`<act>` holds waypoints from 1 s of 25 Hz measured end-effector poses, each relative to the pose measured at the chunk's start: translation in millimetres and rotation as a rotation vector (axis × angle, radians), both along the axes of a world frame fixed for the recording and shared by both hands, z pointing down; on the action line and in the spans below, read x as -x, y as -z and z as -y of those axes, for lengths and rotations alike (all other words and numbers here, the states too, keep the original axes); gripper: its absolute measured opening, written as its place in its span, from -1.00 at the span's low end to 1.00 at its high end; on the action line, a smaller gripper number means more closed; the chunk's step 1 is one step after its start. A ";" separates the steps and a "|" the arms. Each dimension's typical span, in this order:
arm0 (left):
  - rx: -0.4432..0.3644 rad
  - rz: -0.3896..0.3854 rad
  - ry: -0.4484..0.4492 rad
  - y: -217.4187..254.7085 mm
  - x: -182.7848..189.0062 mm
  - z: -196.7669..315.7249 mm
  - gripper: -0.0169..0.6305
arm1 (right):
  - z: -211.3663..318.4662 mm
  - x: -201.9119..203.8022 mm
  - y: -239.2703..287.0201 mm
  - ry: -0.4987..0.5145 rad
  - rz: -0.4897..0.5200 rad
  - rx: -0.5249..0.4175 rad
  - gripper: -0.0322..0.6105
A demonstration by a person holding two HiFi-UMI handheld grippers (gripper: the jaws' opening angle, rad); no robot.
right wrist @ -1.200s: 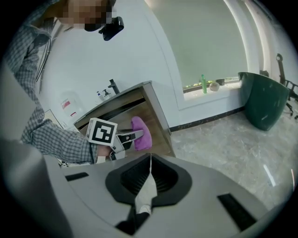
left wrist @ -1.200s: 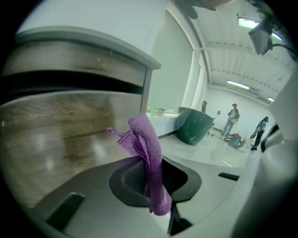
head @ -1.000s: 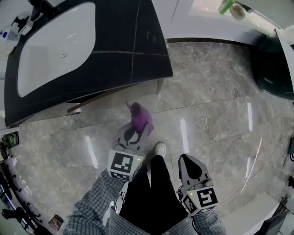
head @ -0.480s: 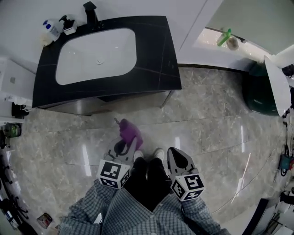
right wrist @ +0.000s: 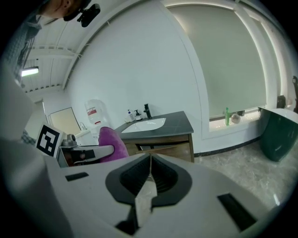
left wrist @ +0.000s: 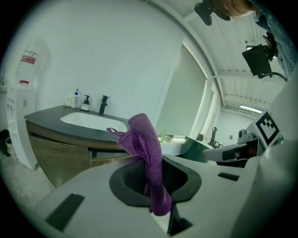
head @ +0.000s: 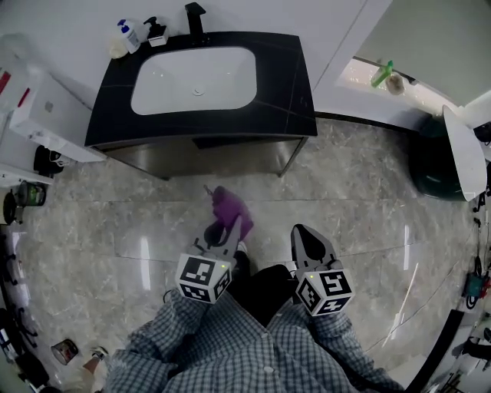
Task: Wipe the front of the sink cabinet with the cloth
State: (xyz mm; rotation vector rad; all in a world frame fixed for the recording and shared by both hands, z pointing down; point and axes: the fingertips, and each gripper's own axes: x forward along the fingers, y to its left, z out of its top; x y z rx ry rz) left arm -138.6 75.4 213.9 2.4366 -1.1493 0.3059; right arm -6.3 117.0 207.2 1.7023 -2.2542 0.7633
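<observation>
The sink cabinet [head: 205,156] stands against the far wall, with a black top [head: 295,84], a white basin [head: 196,75] and a brown wooden front. My left gripper [head: 230,224] is shut on a purple cloth [head: 227,205], which sticks up from between its jaws over the floor, well short of the cabinet front. In the left gripper view the cloth [left wrist: 148,153] hangs pinched at the jaw tips, with the cabinet [left wrist: 56,155] beyond at the left. My right gripper [head: 304,236] is shut and holds nothing; its view shows the cabinet [right wrist: 164,141] and the cloth [right wrist: 112,141].
Soap bottles [head: 132,34] and a black tap [head: 195,15] stand at the back of the counter. A white wall unit [head: 47,115] is left of the cabinet. A dark green bin [head: 436,163] stands at the right, and a green bottle [head: 381,74] on a ledge. The floor is glossy grey marble.
The whole cabinet has come into view, farther off and squarer to me. Both grippers stay low near my legs, the left still holding the cloth.
</observation>
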 end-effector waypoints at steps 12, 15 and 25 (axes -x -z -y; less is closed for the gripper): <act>-0.093 0.030 0.222 29.4 29.2 -115.5 -0.78 | -122.4 -24.9 12.8 0.088 -0.031 -0.063 -0.83; -0.099 0.032 0.257 29.0 26.9 -157.1 -0.78 | -157.9 -31.1 18.5 0.127 -0.066 -0.115 -0.84; -0.127 0.094 0.199 31.2 2.7 -252.1 -0.78 | -237.0 -16.8 32.3 0.263 -0.185 -0.215 -0.84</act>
